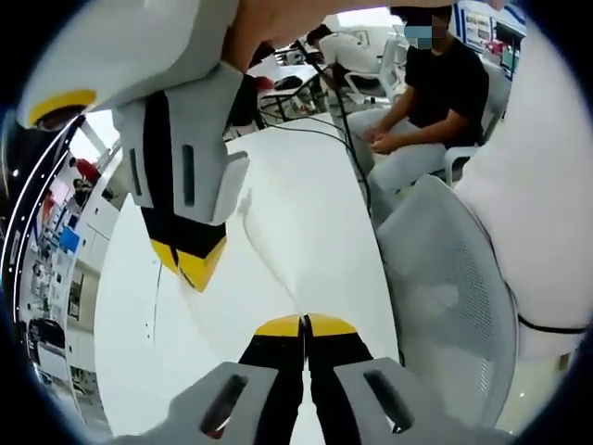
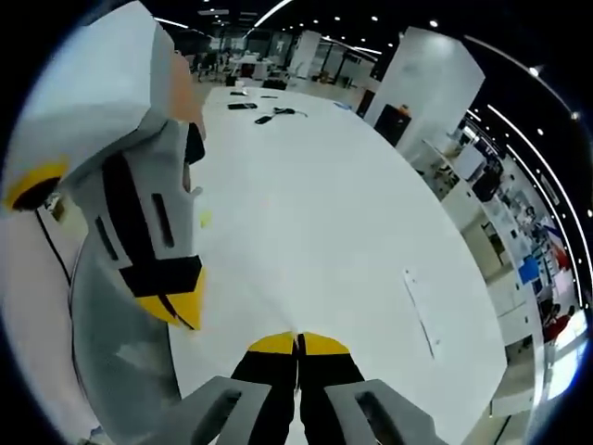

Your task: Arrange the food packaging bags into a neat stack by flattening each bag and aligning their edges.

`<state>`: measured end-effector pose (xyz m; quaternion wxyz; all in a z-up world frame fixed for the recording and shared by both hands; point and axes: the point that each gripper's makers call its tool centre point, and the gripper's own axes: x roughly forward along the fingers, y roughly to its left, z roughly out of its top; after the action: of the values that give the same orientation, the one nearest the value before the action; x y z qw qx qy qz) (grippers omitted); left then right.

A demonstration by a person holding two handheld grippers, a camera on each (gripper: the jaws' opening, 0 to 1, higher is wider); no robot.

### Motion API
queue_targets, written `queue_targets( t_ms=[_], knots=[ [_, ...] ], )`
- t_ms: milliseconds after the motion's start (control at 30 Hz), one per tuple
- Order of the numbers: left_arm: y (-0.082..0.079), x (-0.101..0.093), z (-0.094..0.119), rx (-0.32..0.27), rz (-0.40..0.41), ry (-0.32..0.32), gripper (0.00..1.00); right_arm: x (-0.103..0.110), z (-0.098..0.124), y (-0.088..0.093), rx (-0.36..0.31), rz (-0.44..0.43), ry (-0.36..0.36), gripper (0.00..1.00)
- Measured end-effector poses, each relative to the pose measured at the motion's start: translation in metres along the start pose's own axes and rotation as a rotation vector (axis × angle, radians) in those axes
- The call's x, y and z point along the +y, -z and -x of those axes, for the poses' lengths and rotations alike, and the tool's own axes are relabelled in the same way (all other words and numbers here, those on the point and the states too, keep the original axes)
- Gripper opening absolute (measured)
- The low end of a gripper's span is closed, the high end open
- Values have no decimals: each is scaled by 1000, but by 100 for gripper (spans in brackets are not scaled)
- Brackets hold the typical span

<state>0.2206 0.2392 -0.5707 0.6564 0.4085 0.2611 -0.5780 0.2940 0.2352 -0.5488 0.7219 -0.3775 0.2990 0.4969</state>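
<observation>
Legible text, labels, brands, numbers: none recorded. The framed blue-and-white wall posters [image 1: 478, 26] at the far end of the room in the left gripper view carried print too small and blurred to read. The thin pale strip [image 2: 419, 311] lying on the white table [image 2: 324, 185] showed no readable marking

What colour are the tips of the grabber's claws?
Yellow, on black jaws with grey bodies. The right gripper shows it best in the right gripper view, tips pressed together over the white table.

Two grippers [image 1: 306, 324] [image 1: 196, 264], one white table [image 1: 306, 222], one grey mesh chair [image 1: 454, 297], one seated person [image 1: 417, 102], some small dark objects [image 2: 264, 111] at the table's far edge
</observation>
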Motion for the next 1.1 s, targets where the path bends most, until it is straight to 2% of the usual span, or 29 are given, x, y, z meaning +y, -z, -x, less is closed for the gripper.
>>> queue_targets(
  t_ms=[433,1100],
  knots=[
    [-2,-10,1,-30,40,-16,0,-4,-2,-2,-16,-14,24,0],
    [-4,-18,0,-36,38,-7,0,-6,-2,-2,-37,-46,27,0]
  ],
)
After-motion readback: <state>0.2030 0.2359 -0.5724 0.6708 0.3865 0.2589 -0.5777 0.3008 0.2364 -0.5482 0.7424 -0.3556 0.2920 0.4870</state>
